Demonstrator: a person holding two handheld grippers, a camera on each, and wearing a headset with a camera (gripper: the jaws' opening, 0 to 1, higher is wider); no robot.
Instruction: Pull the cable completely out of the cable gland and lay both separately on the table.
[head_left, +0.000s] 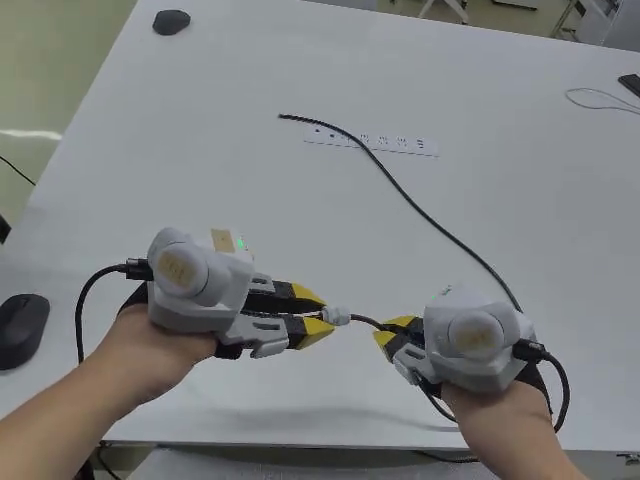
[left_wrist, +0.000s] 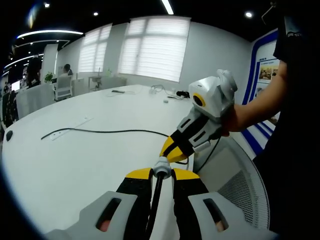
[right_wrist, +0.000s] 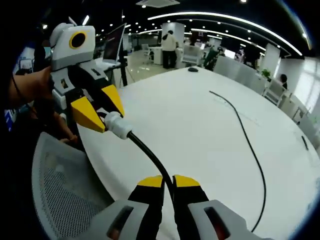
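A small white cable gland (head_left: 337, 317) hangs in the air over the table's front edge, threaded on a black cable (head_left: 420, 208). My left gripper (head_left: 325, 314) is shut on the gland (left_wrist: 161, 167), which sticks out between its yellow fingertips. Just to its right, my right gripper (head_left: 389, 333) is shut on the black cable (right_wrist: 150, 156) a short way behind the gland (right_wrist: 118, 125). The rest of the cable trails across the table to its far end (head_left: 283, 118). In the left gripper view the right gripper (left_wrist: 175, 149) sits close ahead; in the right gripper view the left gripper (right_wrist: 97, 112) holds the gland.
A white strip (head_left: 372, 142) lies flat beside the cable mid-table. A dark mouse (head_left: 20, 328) sits off the left edge, a black object (head_left: 171, 21) at the far left. A thin white wire (head_left: 598, 98) lies far right. A mesh chair (right_wrist: 65, 195) stands below the table edge.
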